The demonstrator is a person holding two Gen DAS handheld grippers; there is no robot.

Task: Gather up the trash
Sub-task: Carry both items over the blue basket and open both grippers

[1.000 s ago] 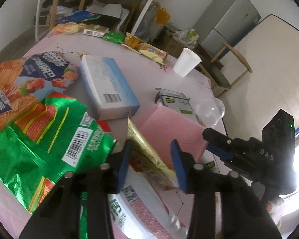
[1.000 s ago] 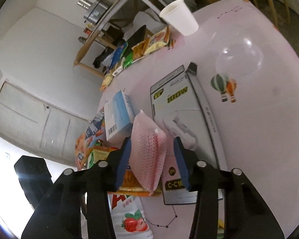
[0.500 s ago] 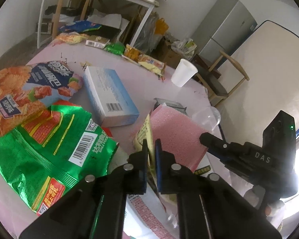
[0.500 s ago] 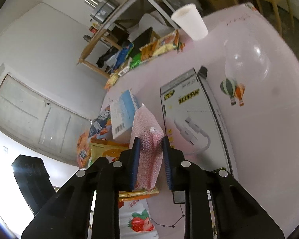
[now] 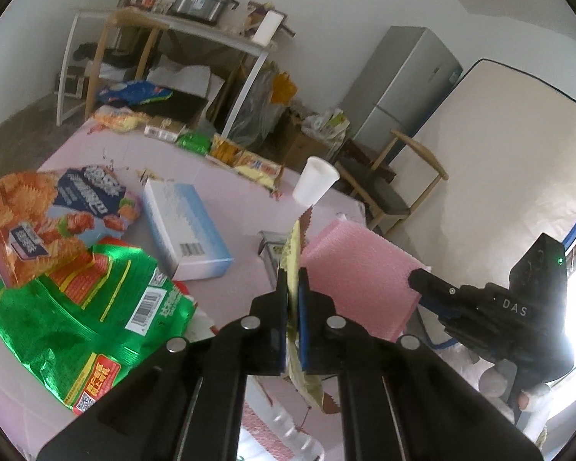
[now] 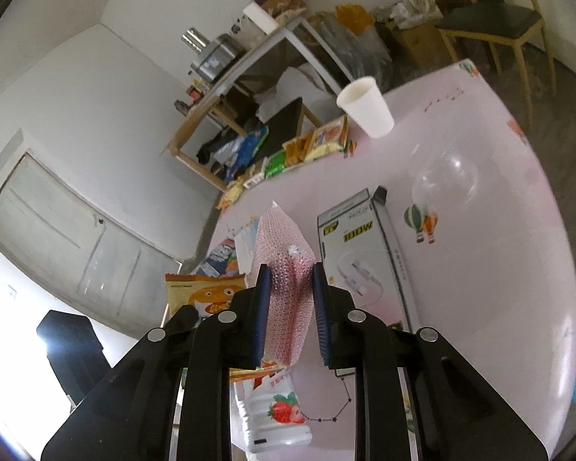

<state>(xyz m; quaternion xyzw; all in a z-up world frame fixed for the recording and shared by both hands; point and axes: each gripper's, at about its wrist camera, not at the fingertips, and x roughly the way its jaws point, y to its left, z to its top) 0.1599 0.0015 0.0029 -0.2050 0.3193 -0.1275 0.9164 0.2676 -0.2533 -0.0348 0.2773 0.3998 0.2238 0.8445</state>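
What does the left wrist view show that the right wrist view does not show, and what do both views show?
Only the left wrist view shows the green snack bag and the grey fridge. Only the right wrist view shows the strawberry bottle and the clear dome lid. Both show the white paper cup, the pink bubble mailer in the right tongs, and the blue-white box.

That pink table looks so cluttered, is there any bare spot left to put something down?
Yes: the pink table is bare to the right of the charger box, around the clear dome and paper cup. It is crowded by the snack bags and blue-white box.
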